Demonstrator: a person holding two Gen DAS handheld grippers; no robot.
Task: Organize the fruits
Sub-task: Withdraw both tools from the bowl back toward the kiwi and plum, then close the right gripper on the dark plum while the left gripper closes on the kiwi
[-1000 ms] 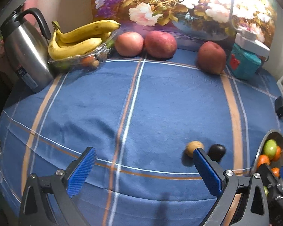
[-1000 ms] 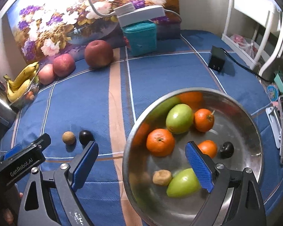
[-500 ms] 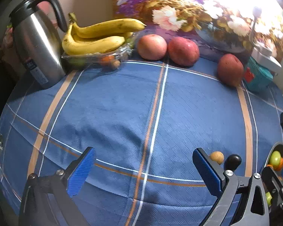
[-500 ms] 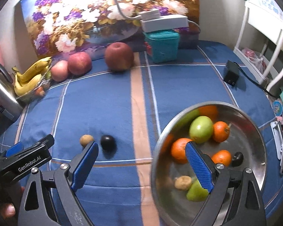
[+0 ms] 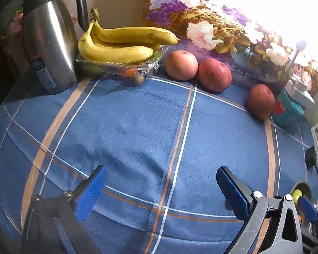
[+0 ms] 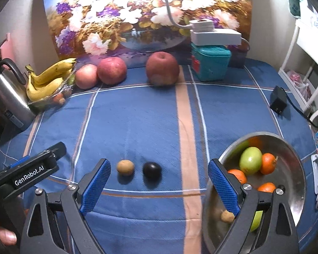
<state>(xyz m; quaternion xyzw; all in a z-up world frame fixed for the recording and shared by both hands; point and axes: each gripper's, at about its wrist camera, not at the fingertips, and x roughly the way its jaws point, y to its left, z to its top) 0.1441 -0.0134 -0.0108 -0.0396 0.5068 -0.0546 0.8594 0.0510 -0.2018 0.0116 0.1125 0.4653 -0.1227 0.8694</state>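
Note:
A small brown fruit (image 6: pixel 125 167) and a dark plum (image 6: pixel 152 169) lie side by side on the blue checked cloth, just ahead of my right gripper (image 6: pixel 159 182), which is open and empty. A steel bowl (image 6: pixel 294 169) at the right holds green fruit, oranges and small fruit. Three red apples (image 6: pixel 162 68) (image 6: pixel 111 70) (image 6: pixel 86 76) sit at the back. Bananas (image 5: pixel 120 42) rest on a clear tray (image 5: pixel 116 67). My left gripper (image 5: pixel 161 188) is open and empty over bare cloth, facing the apples (image 5: pixel 214 74).
A steel kettle (image 5: pixel 48 42) stands back left beside the tray. A teal box (image 6: pixel 209 63) with a white lamp base on it sits back right. A black power adapter (image 6: pixel 278 102) with cable lies at the right. A flower painting backs the table.
Both grippers swung left. The bowl slid to the right edge of the right wrist view, and the two small fruits now sit between its fingers. They have left the left wrist view.

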